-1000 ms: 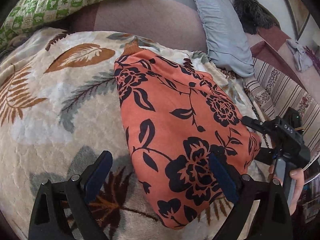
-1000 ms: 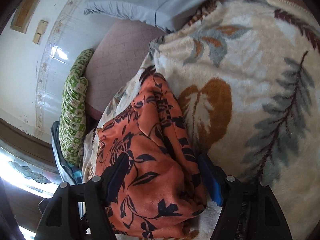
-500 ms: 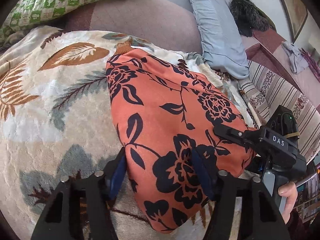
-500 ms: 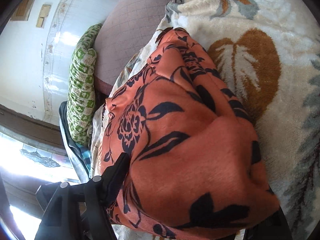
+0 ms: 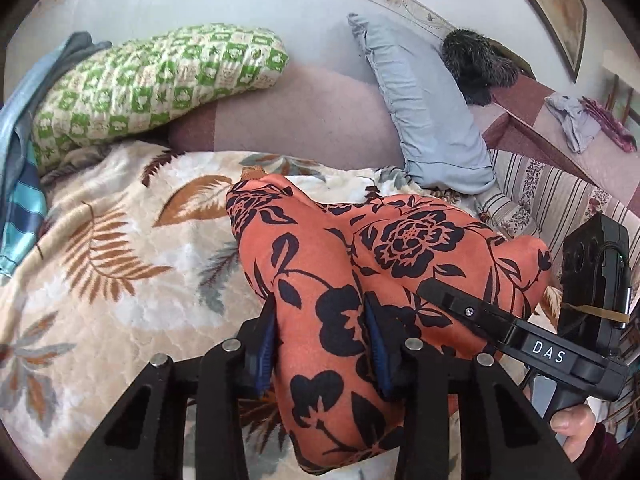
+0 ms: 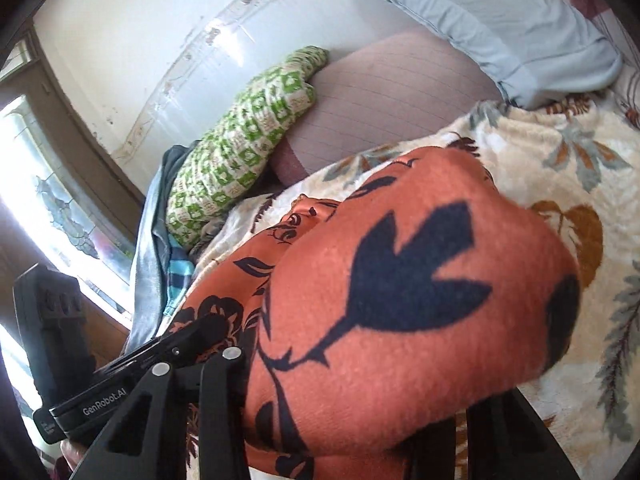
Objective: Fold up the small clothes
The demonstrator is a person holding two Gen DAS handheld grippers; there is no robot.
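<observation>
An orange garment with black flowers (image 5: 320,256) lies on a cream leaf-print blanket (image 5: 100,280), its near edge raised. My left gripper (image 5: 322,344) is shut on the garment's near edge, with cloth bunched between the blue pads. In the right wrist view the same garment (image 6: 400,288) fills the space between the fingers of my right gripper (image 6: 360,392), which is shut on it; its right finger is hidden by cloth. The right gripper also shows in the left wrist view (image 5: 520,340), next to the left one.
A green checked pillow (image 5: 152,80) and a pale blue pillow (image 5: 424,112) lie at the back against a mauve cushion (image 5: 304,116). Blue striped cloth (image 5: 20,200) hangs at the left edge. A striped sheet (image 5: 560,200) lies right.
Both grippers closed on the garment's near edge and lifted it. The two grippers have come closer together, and the views have tilted up toward the wall.
</observation>
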